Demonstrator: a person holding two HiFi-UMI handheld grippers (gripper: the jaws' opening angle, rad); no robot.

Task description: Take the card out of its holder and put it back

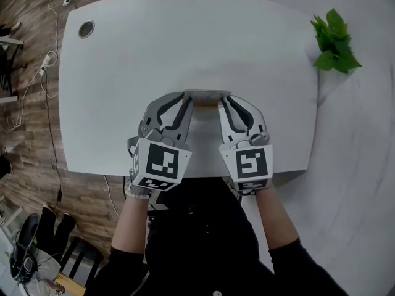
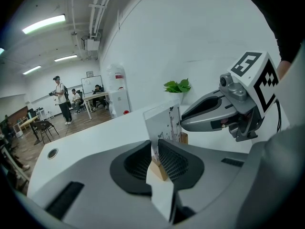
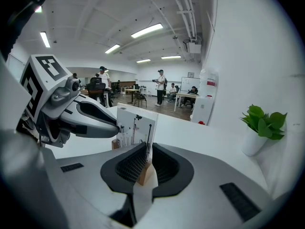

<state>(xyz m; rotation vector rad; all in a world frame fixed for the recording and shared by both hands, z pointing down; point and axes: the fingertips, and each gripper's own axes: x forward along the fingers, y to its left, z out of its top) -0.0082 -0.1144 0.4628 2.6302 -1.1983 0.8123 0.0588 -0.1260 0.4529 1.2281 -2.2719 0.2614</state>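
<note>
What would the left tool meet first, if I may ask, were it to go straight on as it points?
The wooden holder with its card, already between its jaws; beyond, probably the right tool.

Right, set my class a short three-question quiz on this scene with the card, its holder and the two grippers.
1. True or false: the card has been lifted clear of its wooden holder.
2. The plant sits: A) between the grippers; B) to the person's right; C) on the wooden floor.
3. What stands between the jaws of the left gripper and of the right gripper?
Key: 1 false; 2 B; 3 the card in its holder, one end in each.
</note>
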